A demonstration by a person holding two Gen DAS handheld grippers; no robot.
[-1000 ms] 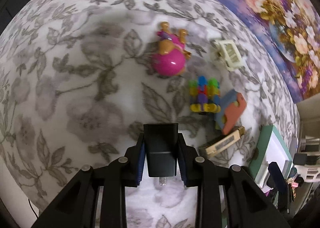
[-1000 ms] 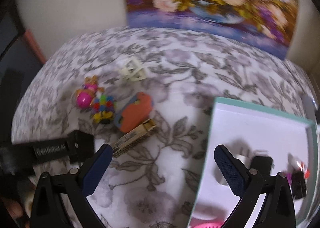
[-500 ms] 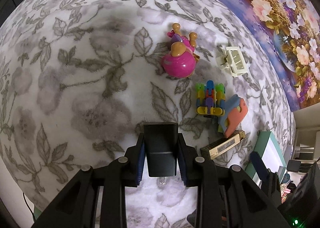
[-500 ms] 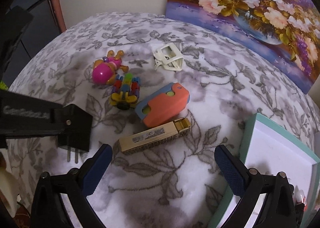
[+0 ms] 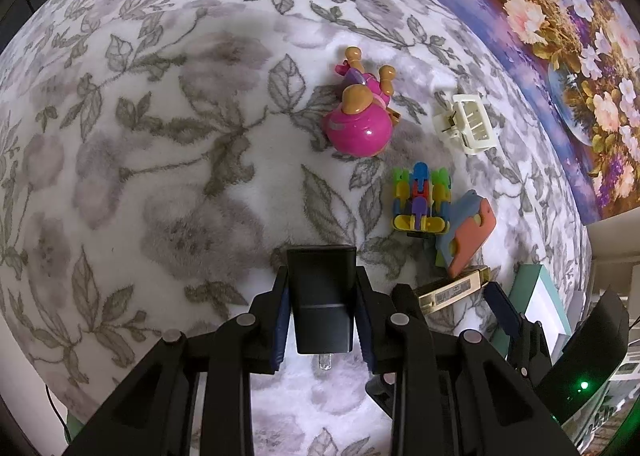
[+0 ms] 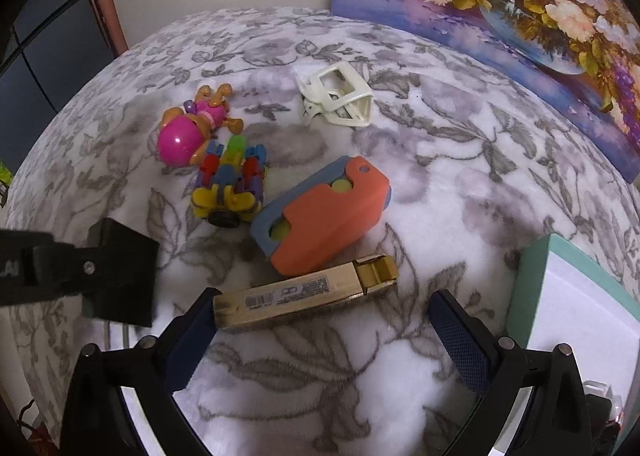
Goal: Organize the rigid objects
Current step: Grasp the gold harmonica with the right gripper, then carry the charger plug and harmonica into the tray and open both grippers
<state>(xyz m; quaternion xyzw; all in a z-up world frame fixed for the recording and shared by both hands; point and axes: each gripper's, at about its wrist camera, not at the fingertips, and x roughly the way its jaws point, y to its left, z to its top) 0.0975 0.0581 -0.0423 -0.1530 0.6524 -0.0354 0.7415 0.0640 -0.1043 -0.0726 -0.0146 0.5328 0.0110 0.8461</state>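
Gripping black charger plug [image 5: 322, 298] in left hand-held gripper [image 5: 322, 320], pads clenched on its flat sides, metal prong showing below; hangs over fuzzy floral blanket [image 5: 160, 159], toward its near edge. Right hand-held gripper [image 6: 324, 332] released, jaws wide apart, straddling gold bar-shaped case [image 6: 306, 292], which lies just beside teal box [image 6: 536, 280] at blanket's right edge. Case looks stiff, light, smooth, maybe slippery: take hold across long sides, near middle. White label with barcode-like print on case, too small to read. Partial white lettering on left gripper's arm, not legible.
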